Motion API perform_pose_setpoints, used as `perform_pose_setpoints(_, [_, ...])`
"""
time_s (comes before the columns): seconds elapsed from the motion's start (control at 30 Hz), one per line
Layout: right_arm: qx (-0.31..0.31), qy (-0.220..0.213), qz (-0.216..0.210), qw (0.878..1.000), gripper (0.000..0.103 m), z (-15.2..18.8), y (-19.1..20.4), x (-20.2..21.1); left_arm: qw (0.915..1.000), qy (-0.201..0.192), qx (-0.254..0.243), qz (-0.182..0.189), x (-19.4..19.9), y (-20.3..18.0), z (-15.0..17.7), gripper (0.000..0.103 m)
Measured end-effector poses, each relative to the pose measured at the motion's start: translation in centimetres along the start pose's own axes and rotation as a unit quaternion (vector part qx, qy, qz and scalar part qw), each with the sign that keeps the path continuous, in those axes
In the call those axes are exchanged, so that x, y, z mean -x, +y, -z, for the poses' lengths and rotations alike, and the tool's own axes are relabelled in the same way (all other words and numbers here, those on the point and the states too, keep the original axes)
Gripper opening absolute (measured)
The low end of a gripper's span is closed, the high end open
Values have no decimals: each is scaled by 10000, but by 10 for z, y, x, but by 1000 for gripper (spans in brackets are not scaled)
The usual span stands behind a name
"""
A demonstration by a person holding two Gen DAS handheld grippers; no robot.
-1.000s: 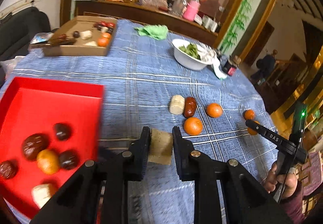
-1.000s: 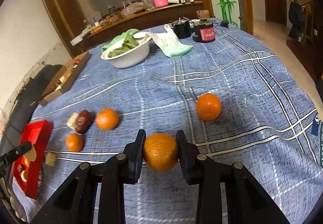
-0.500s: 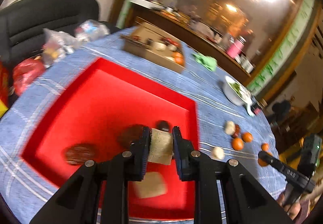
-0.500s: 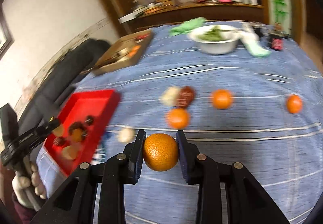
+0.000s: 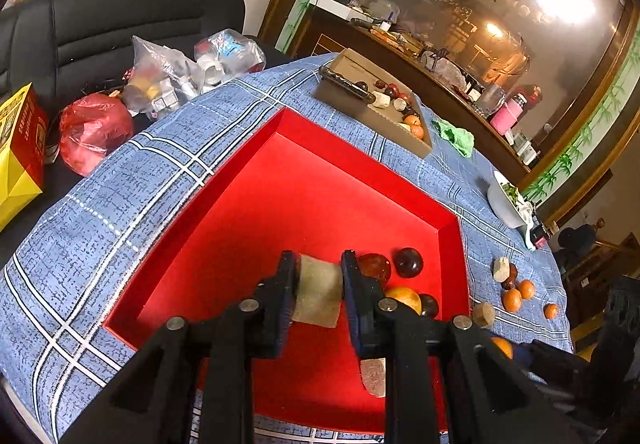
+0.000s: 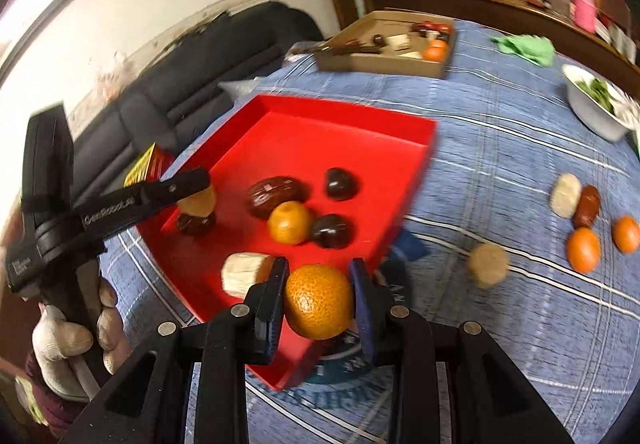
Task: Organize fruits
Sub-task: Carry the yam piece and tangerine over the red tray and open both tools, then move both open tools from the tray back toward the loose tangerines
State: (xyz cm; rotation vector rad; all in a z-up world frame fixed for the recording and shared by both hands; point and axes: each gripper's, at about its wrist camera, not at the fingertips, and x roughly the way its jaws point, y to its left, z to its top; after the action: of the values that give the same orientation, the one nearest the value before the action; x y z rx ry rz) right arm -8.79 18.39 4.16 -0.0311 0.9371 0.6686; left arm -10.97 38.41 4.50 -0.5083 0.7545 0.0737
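Observation:
My left gripper (image 5: pixel 318 272) is shut on a tan fibrous chunk (image 5: pixel 320 292) and hangs over the red tray (image 5: pixel 280 196). In the right wrist view the same chunk (image 6: pixel 198 204) sits above the tray's left part. My right gripper (image 6: pixel 319 276) is shut on an orange (image 6: pixel 318 302) just above the tray's near edge (image 6: pixel 304 356). Inside the tray lie a brown date (image 6: pixel 276 196), an orange (image 6: pixel 289 222), two dark plums (image 6: pixel 340 184) and a pale chunk (image 6: pixel 246 272). Loose oranges (image 6: pixel 583 249), a brown fruit (image 6: pixel 587 206) and pale pieces (image 6: pixel 488 264) lie on the blue checked cloth to the right.
A cardboard box (image 6: pixel 384 56) holding fruit stands beyond the tray. A white bowl of greens (image 6: pixel 592 112) and a green rag (image 6: pixel 524 48) are at the far right. A black sofa with bags (image 5: pixel 96 128) borders the table's left. A gloved hand (image 6: pixel 68 332) grips the left tool.
Both grippers swung left from the loose fruit to the red tray, each keeping its piece. The left one now hangs over the tray and the right one has reached its near edge.

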Motion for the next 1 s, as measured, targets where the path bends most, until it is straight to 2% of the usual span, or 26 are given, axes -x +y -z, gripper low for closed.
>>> perform_pose_setpoints(0.03, [59, 28, 8, 10000, 34, 0, 4, -3, 10000, -8, 1, 11, 0, 0, 0, 23])
perform_pose_setpoints(0.17, [247, 120, 79, 9996, 35, 2, 17, -13, 10000, -57, -12, 62, 5, 0, -1, 43])
perform_pose_setpoints(0.3, [354, 144, 121, 9992, 36, 5, 26, -20, 9998, -184, -73, 17, 16, -2, -1, 49])
perform_pose_setpoints(0.37, [412, 93, 159, 9990, 38, 5, 28, -17, 9997, -249, -80, -5, 22, -3, -2, 56])
perform_pose_setpoints(0.53, [406, -193, 209, 9988, 54, 4, 27, 2, 9987, -460, -122, -172, 36, -10, -2, 69])
perform_pose_setpoints(0.63, [283, -371, 261, 9986, 57, 8, 20, 17, 9972, -569, -239, -411, 43, -21, -1, 85])
perform_pose_setpoints(0.77, [-39, -507, 313, 9982, 59, 18, 2, 34, 9960, -610, -511, -409, 48, -42, 4, 87])
perform_pose_setpoints(0.83, [-193, -521, 376, 9977, 60, 22, -7, 39, 9933, -628, -762, -594, 47, -57, 9, 87])
perform_pose_setpoints(1.0, [-622, -598, 506, 9950, 60, 35, -33, 53, 9783, -852, -1512, -1134, 50, -99, 25, 87])
